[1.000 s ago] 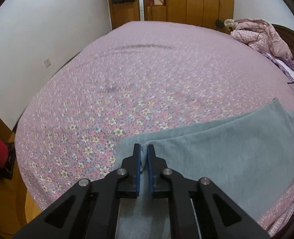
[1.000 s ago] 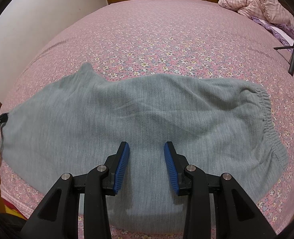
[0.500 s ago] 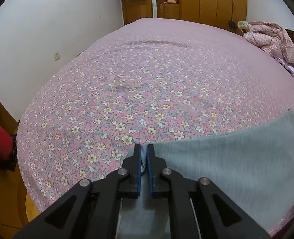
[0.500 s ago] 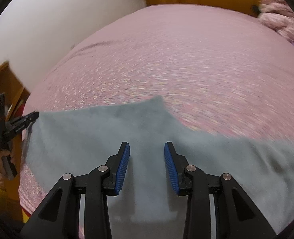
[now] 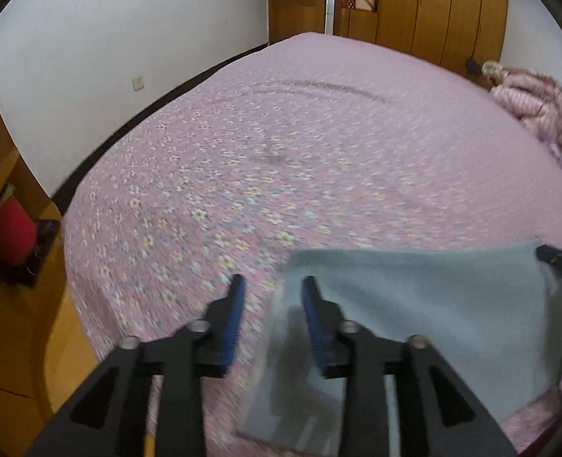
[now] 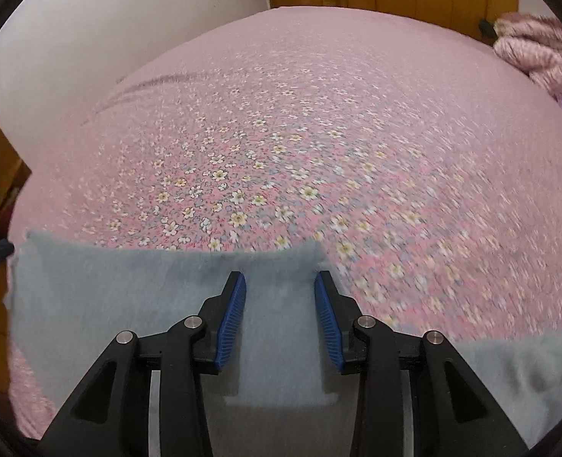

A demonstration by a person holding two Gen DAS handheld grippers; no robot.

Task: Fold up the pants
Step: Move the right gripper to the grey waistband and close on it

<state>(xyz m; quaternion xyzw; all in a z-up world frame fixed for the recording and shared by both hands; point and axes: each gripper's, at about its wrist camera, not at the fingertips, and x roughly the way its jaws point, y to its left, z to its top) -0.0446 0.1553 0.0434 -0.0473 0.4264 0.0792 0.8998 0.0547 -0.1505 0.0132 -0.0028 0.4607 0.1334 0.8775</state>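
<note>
The grey-blue pants point(image 5: 425, 312) lie on the floral pink bedspread point(image 5: 281, 160) near its front edge. My left gripper point(image 5: 274, 297) is open at their left edge; the right pad point(image 5: 311, 304) is over the cloth and the left pad point(image 5: 235, 304) is over the bedspread. In the right wrist view the pants point(image 6: 121, 297) spread under my right gripper point(image 6: 280, 297), which is open just behind their far edge with nothing between its pads. The right gripper's tip point(image 5: 559, 262) shows at the pants' far right corner. Both views are motion-blurred.
A bunched pink quilt point(image 5: 540, 106) lies at the back right of the bed. Wooden wardrobes point(image 5: 433, 7) stand behind it and a white wall point(image 5: 109, 38) runs along the left. A red object point(image 5: 10, 232) sits by the wooden floor at the left.
My left gripper has opened and let go of the pants' corner. The right gripper, still open, has swung left along the pants to their far edge.
</note>
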